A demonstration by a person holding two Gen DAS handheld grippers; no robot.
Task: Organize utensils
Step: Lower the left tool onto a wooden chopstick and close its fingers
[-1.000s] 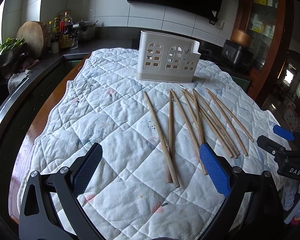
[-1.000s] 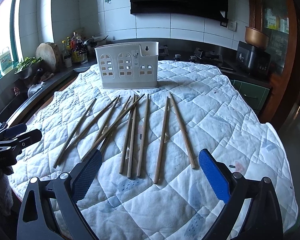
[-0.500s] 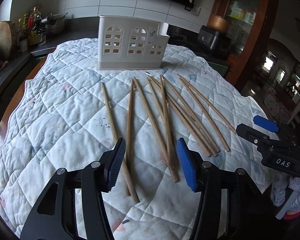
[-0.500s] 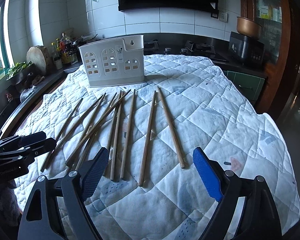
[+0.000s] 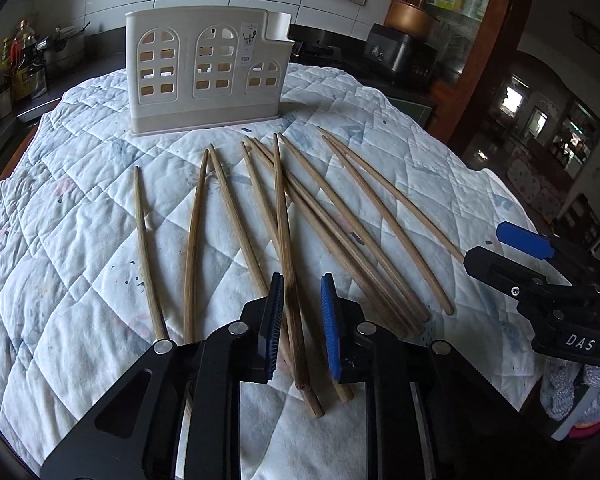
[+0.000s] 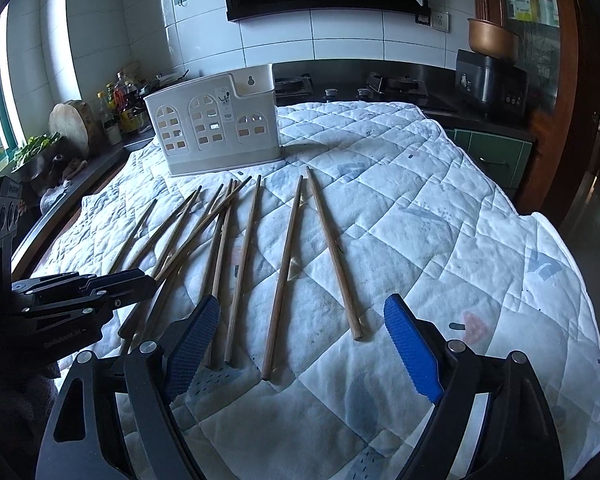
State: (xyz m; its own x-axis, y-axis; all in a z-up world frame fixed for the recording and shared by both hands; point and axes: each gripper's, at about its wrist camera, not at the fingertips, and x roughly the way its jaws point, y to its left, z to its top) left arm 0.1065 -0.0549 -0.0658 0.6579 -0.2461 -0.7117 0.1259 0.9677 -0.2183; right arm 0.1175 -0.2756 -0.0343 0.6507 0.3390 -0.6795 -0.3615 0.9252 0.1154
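In the left wrist view, a white utensil holder (image 5: 208, 76) stands upright at upper centre on the quilted cloth (image 5: 68, 240) covering the desk. Below it wooden chopsticks (image 5: 196, 236) fan across the middle of the frame. At lower centre the left claw (image 5: 300, 320) has just been closing; its blue pads (image 5: 274, 320) flank one dark chopstick (image 5: 286, 248) with a gap still showing, not yet clenched. At right, the right claw (image 6: 300, 344) hangs released, jaws wide, above the chopsticks' near ends.
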